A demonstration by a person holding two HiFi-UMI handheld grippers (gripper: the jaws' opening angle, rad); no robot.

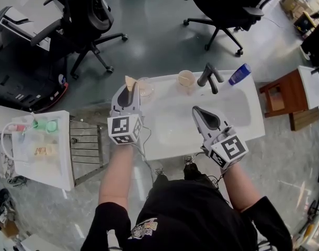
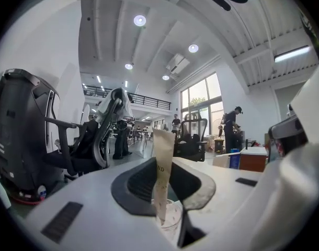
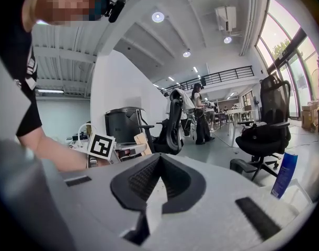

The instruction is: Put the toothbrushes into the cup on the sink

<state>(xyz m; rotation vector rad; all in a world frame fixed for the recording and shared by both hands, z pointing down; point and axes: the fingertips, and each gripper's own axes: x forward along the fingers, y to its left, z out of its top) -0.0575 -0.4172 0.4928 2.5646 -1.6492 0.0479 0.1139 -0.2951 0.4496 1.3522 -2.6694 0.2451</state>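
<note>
My left gripper (image 1: 129,92) is shut on a toothbrush in a beige paper wrapper (image 1: 130,82), which stands upright at the sink's back left corner. In the left gripper view the wrapped toothbrush (image 2: 162,166) rises between the jaws, and a clear cup (image 2: 170,221) sits just below it. That clear cup (image 1: 146,88) stands on the sink rim right beside the gripper's tips. A second, beige cup (image 1: 186,80) stands left of the dark faucet (image 1: 209,76). My right gripper (image 1: 196,110) hangs shut and empty over the white sink's (image 1: 164,145) basin.
A blue bottle (image 1: 239,73) lies on the sink's back right corner. A wooden stool (image 1: 278,95) stands to the right. On the left are a metal rack (image 1: 87,143) and a white table (image 1: 57,177) with small items. Office chairs (image 1: 89,22) stand behind the sink.
</note>
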